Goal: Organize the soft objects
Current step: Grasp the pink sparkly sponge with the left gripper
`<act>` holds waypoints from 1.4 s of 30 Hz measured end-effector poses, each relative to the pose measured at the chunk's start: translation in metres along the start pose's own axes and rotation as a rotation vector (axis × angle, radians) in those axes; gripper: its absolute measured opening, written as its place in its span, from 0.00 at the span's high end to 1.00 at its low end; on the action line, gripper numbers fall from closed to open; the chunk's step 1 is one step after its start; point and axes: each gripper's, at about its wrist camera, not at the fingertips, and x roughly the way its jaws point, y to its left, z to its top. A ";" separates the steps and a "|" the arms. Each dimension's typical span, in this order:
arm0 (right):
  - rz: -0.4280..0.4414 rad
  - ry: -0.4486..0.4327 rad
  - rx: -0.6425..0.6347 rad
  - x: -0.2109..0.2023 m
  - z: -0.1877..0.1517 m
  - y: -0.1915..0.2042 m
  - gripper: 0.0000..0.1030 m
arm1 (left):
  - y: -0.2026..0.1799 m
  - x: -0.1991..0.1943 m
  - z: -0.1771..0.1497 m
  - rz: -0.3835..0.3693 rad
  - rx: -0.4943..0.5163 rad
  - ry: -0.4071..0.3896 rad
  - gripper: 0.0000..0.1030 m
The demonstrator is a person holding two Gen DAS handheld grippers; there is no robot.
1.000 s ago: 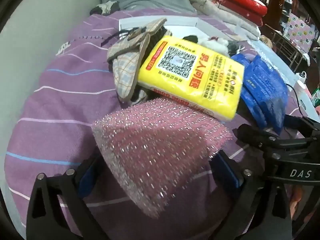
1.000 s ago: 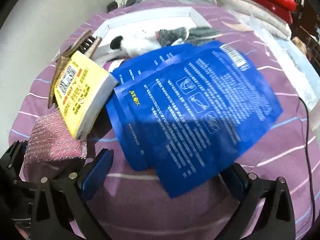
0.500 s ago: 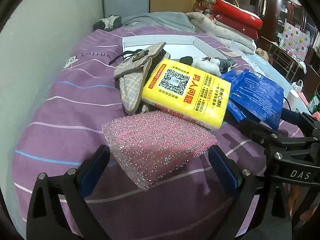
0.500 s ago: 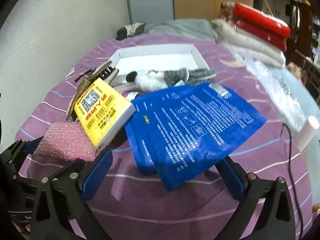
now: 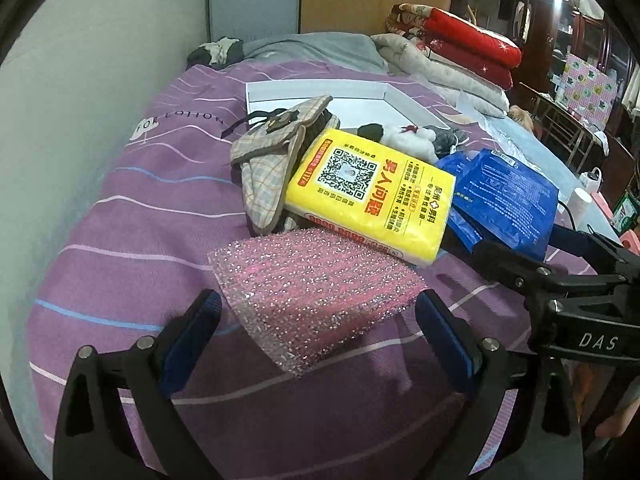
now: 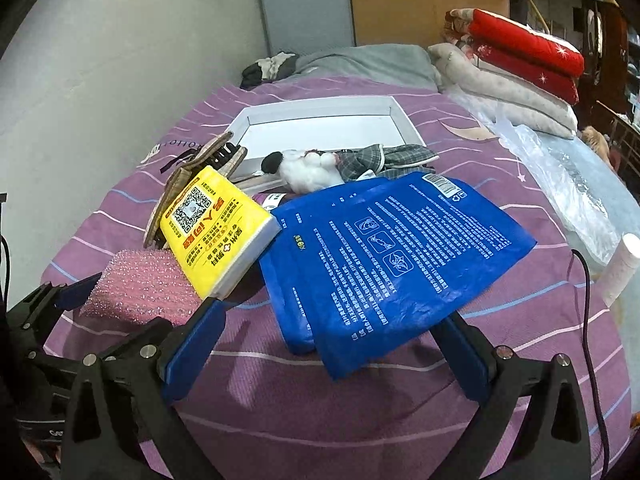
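Purple striped bedding covers the bed [image 5: 120, 248] under both of your grippers, and everything soft is heaped in one cluster on it. Your left gripper [image 5: 318, 332] stands wide apart, its blue pads on either side of the near end of the pink glittery sponge [image 5: 316, 284] without touching it. The yellow tissue pack [image 5: 372, 192] leans over the sponge's far edge and rests on the plaid pouch [image 5: 276, 160] behind it, so the pack overhangs the sponge from above.

Your right gripper [image 6: 332, 340] is also spread wide, holding nothing; the stack of blue packets [image 6: 392, 248] lies just ahead of it, the near corner of the top packet reaching between the fingers. Seen from the right wrist, the tissue pack's white edge sits just beside the packets' left side. Beyond them lie a white plush toy [image 6: 308, 170] and a grey plaid cloth [image 6: 384, 158], against the near rim of the white tray [image 6: 320, 110]. A black cable [image 6: 588, 320] runs down the bed on your right, next to a white roll [image 6: 622, 268] and clear plastic sheeting [image 6: 568, 184].
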 end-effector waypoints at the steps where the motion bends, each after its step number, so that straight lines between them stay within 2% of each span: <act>1: 0.002 0.001 0.000 0.001 0.000 -0.001 0.00 | 0.000 0.000 0.000 -0.001 0.000 -0.001 0.05; 42: 0.021 -0.015 0.002 0.013 -0.002 -0.008 0.01 | 0.001 0.001 -0.001 -0.008 -0.003 0.001 0.06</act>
